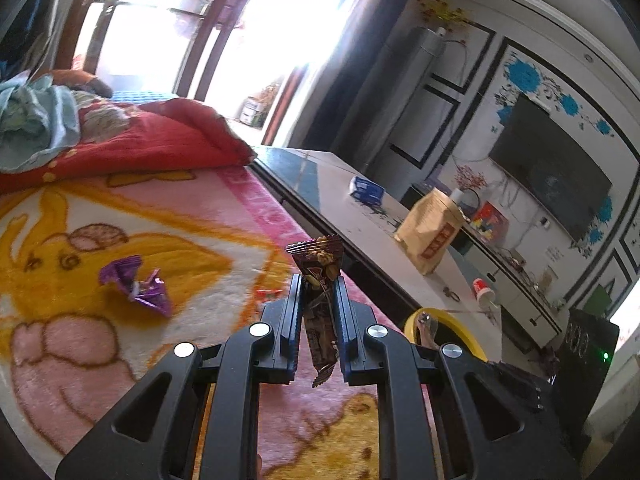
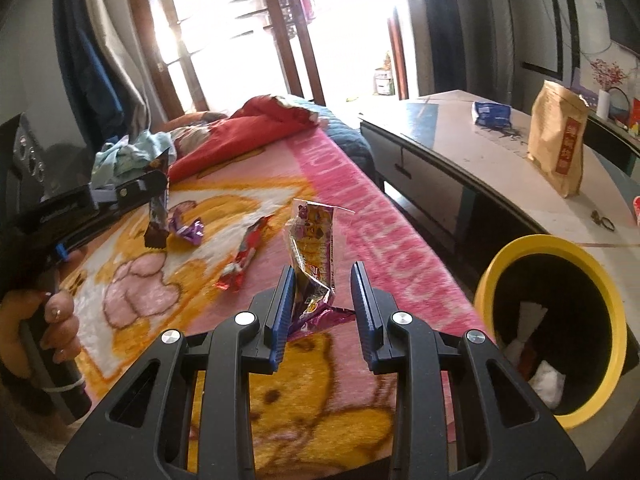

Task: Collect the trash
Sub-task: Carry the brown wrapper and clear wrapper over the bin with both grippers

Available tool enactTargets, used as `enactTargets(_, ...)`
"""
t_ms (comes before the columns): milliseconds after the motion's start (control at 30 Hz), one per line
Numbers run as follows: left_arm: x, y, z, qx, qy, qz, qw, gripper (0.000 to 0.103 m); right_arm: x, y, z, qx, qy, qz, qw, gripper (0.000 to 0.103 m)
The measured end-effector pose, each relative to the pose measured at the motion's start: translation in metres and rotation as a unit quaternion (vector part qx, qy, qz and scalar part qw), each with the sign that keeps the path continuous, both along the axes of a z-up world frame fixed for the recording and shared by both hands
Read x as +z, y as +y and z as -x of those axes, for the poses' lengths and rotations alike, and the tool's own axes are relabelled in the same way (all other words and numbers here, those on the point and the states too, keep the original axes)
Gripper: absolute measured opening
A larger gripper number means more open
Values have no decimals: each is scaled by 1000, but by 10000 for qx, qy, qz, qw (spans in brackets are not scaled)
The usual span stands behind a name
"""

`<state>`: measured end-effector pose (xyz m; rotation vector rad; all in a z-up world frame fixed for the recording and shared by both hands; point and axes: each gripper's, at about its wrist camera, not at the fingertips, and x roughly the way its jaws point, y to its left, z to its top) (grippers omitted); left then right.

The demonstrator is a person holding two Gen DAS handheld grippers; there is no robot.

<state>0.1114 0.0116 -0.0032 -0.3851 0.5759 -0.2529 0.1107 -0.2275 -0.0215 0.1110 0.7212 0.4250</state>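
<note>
My left gripper is shut on a brown snack wrapper and holds it above the pink cartoon blanket; it also shows in the right wrist view. My right gripper has its jaws apart, with a crumpled purple and yellow wrapper between them, leaning on the left finger. A purple wrapper and a red wrapper lie on the blanket. A yellow-rimmed bin with trash inside stands at the right.
A low table runs along the bed's right side, with a brown paper bag, a blue packet and a red-white cup. A red quilt and clothes lie at the bed's far end.
</note>
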Motion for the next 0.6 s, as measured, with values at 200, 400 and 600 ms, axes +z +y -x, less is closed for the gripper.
enactTargets(200,4,-21,-1,-312,-69,-93,9994,15,2,-19,-2,-248,-31,23,9997,23)
enactTargets(400,6,-40,-4,-581,-112,-156,9981,15,4,-42,-3,-541,-34,5,9985,23)
enactTargets(600,7,-62,-8,-869,-142,-231,9958,15,5,-64,-6,-837,-35,-20,9965,23)
